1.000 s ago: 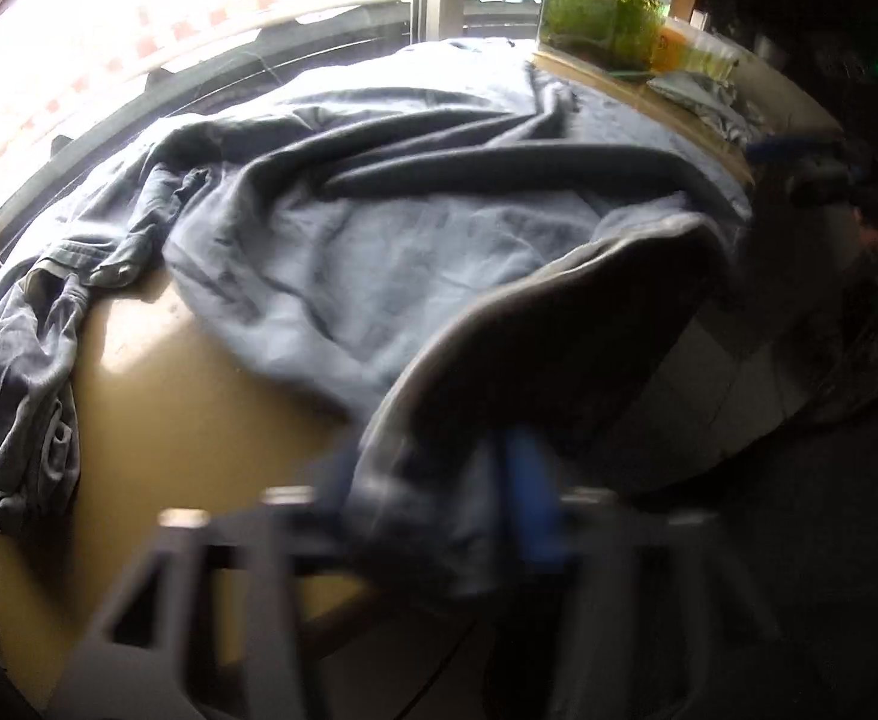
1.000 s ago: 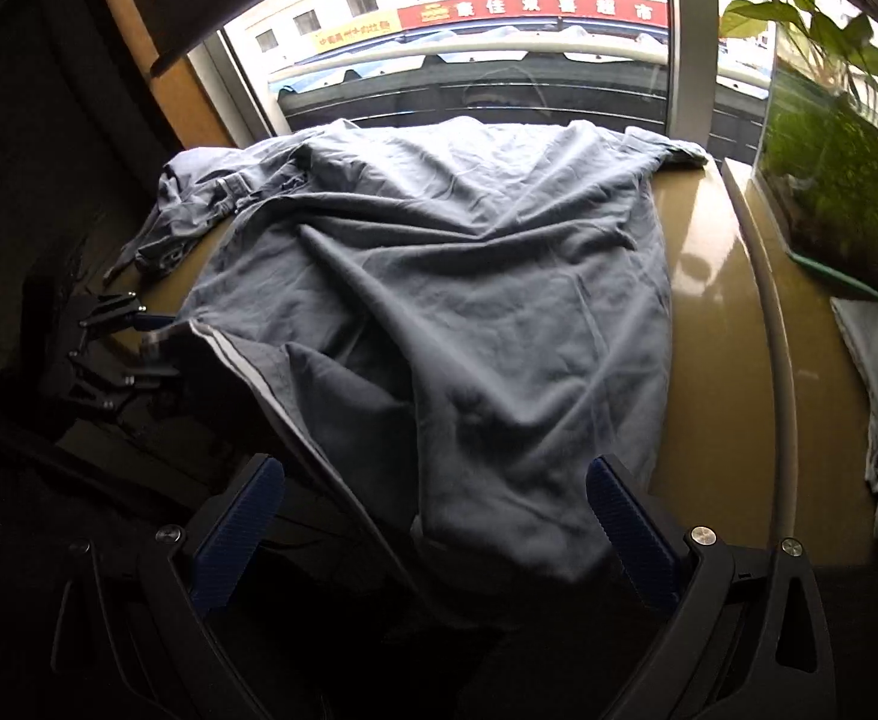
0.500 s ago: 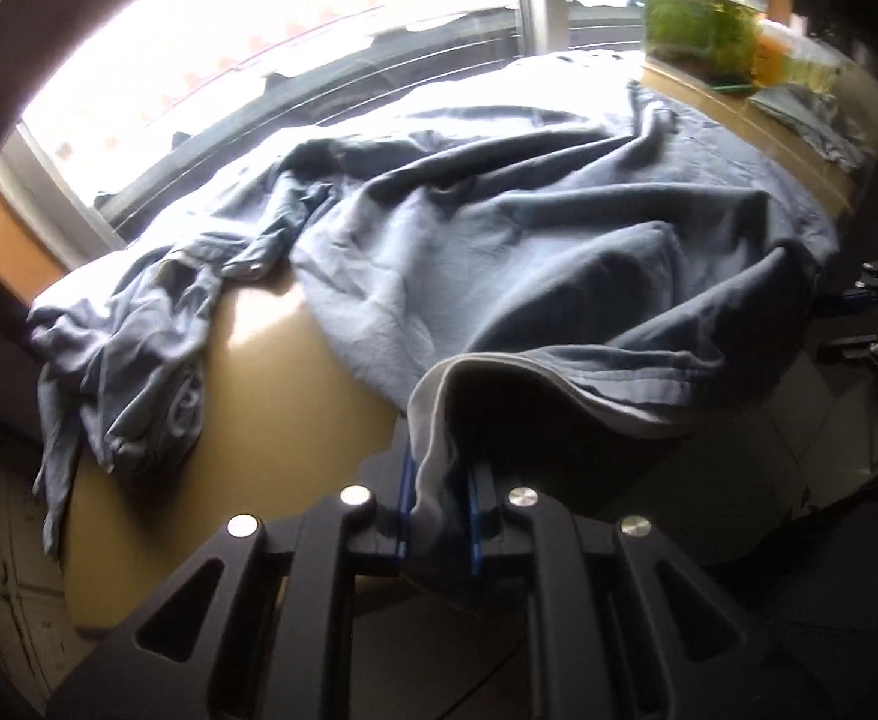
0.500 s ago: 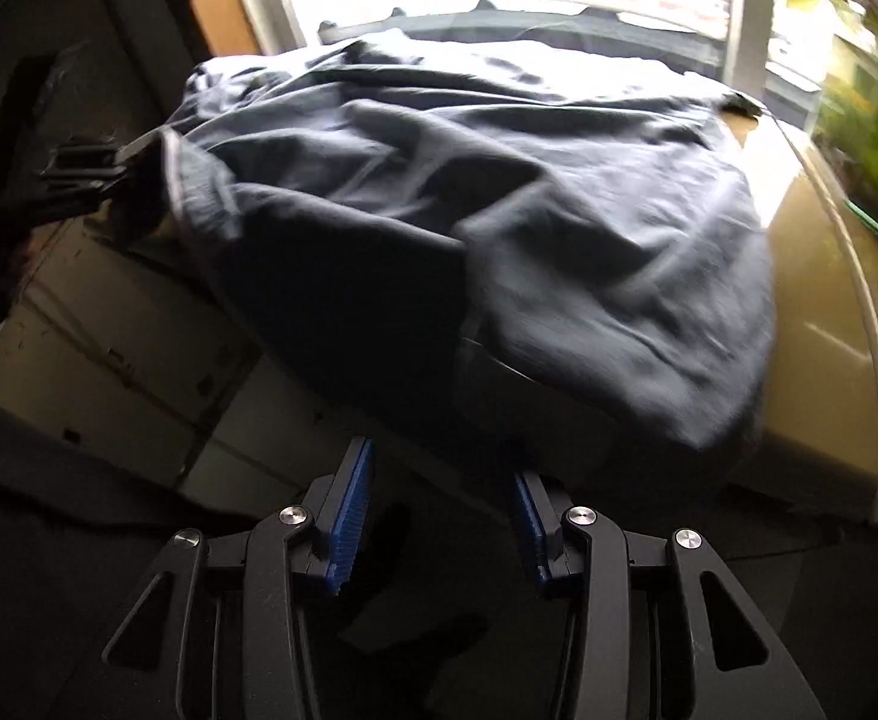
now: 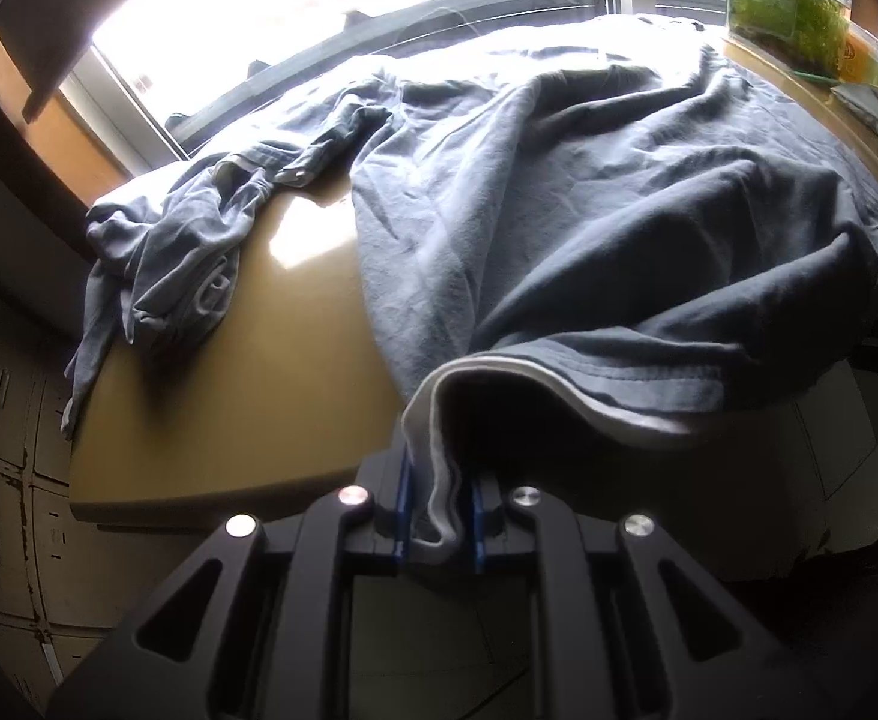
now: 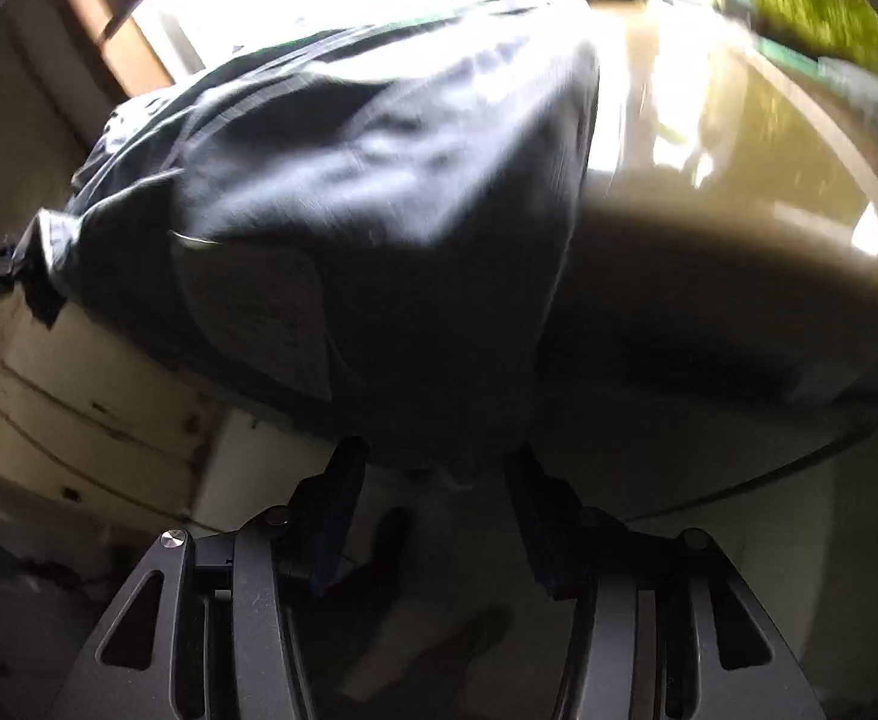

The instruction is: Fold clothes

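Observation:
A large blue-grey garment lies spread over a tan table by a window. My left gripper is shut on its hem, a pale-edged fold at the table's front edge. In the right wrist view the same garment hangs off the table edge, blurred. My right gripper has its jaws part open, with the cloth's lower corner hanging between the fingertips; whether they pinch it cannot be told.
A second crumpled grey garment lies at the table's left end. A glass tank with green plants stands at the back right. Tiled floor lies below the table edge.
My right gripper has moved in under the garment's corner and its jaws have narrowed from wide open. My left gripper holds the hem as before and has drawn back slightly.

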### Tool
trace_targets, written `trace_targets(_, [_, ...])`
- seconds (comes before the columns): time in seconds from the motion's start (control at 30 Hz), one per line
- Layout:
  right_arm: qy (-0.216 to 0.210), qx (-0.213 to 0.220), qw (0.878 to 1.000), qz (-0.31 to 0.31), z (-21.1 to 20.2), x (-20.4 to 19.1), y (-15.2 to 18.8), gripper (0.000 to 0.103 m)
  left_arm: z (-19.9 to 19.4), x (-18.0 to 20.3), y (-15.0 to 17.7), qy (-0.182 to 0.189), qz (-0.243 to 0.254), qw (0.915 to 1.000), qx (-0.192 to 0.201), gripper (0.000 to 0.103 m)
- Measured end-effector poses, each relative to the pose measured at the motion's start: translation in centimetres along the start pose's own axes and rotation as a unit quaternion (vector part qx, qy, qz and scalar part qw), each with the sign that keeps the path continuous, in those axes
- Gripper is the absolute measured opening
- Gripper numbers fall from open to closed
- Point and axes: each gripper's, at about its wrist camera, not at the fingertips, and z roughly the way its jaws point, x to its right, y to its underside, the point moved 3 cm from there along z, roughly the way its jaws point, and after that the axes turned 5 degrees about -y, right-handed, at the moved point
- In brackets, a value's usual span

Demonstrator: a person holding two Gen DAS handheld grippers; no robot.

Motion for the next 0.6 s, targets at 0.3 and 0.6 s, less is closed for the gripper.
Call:
trace_targets(0.3, [-0.094, 0.034, 0.995, 0.027, -2.2, 0.1, 0.4, 0.010, -0.7, 0.9, 0.7, -0.019, 0.014, 0.9997, -0.001, 0.017])
trace_targets(0.6, [-0.134, 0.066, 0.989, 0.003, -14.4, -0.2, 2.0, 0.010, -6.3, 3.2, 5.8, 0.024, 0.038, 0.9990, 0.010, 0.015])
